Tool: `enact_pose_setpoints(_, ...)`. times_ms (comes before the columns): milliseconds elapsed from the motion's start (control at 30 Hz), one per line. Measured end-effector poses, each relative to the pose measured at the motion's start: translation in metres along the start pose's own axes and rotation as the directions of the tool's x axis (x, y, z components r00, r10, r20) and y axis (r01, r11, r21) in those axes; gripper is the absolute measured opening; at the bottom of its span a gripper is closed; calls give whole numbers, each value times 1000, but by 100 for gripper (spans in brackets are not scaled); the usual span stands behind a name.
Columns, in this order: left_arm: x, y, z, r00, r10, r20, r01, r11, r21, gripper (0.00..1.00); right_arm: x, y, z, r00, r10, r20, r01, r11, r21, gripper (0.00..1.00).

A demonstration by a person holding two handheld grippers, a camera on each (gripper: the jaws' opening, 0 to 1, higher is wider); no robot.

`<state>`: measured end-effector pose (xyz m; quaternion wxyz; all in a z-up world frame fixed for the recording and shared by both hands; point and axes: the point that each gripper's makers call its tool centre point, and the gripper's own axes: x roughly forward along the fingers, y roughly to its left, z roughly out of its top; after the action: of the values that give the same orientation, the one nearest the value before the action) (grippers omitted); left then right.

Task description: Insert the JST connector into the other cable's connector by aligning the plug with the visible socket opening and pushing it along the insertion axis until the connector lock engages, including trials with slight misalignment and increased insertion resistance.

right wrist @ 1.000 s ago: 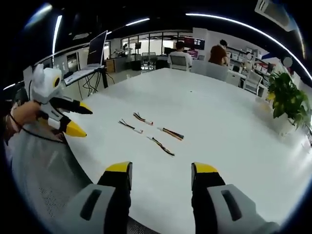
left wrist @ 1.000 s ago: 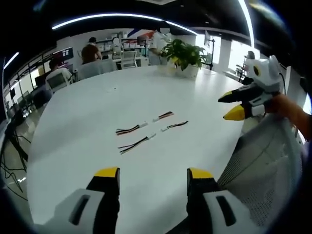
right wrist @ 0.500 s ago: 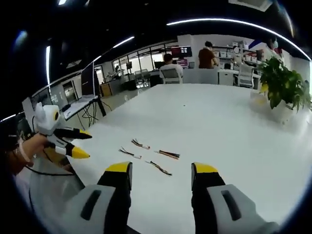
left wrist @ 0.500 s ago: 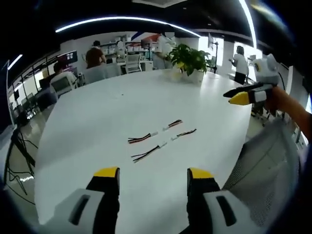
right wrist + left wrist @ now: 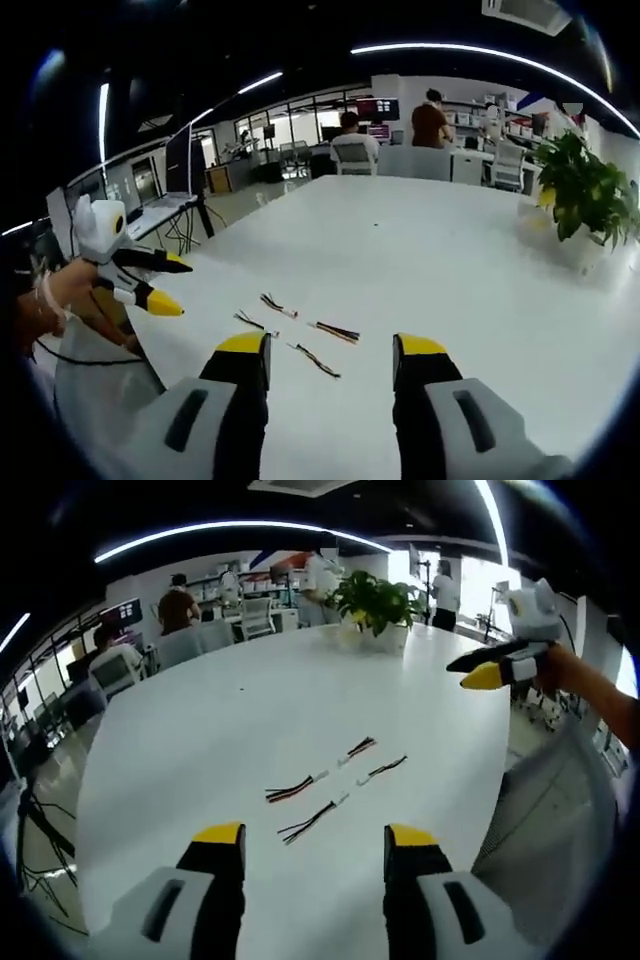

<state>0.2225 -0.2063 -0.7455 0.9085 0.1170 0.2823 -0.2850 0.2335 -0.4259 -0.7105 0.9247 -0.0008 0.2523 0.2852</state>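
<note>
In the left gripper view, four short cables with white connectors are seen lying on a large white table (image 5: pixel 200 730), arranged as two rows: one cable (image 5: pixel 295 787) and another cable (image 5: pixel 357 749) form the farther row, their white ends facing each other with a small gap between, and a third cable (image 5: pixel 312 821) and a fourth cable (image 5: pixel 382 769) form the nearer row in the same way. No connector is mated to another, as far as can be told at this size. The left gripper (image 5: pixel 314 840) is held above the near edge of the table, its yellow-tipped jaws spread apart with nothing between them, and the cables lie ahead of it, well apart from the tips. The right gripper (image 5: pixel 482 670) is seen at the right of that view, held in a hand (image 5: pixel 570 675) above the table's edge; its jaws are slightly parted and empty. In the right gripper view, the same cables (image 5: pixel 300 335) are seen just beyond the right gripper's own spread, empty jaws, and the left gripper is seen at the left, held up beside the table with a gap between its two tips. A potted plant (image 5: pixel 375 605) stands at the far side of the table, and seated people (image 5: pixel 430 120) are seen at desks beyond it.
</note>
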Motion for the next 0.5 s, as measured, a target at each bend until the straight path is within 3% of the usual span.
enact_pose_setpoints(233, 13, 10, 31, 997, -42, 60, 42, 999, -3, 52, 11, -7, -2, 1000, 15, -24, -15, 1000, -15, 46)
enact_pose_setpoints(500, 27, 24, 37, 997, -34, 63, 33, 999, 17, 52, 30, -11, 0, 998, 27, -52, -31, 997, -67, 46)
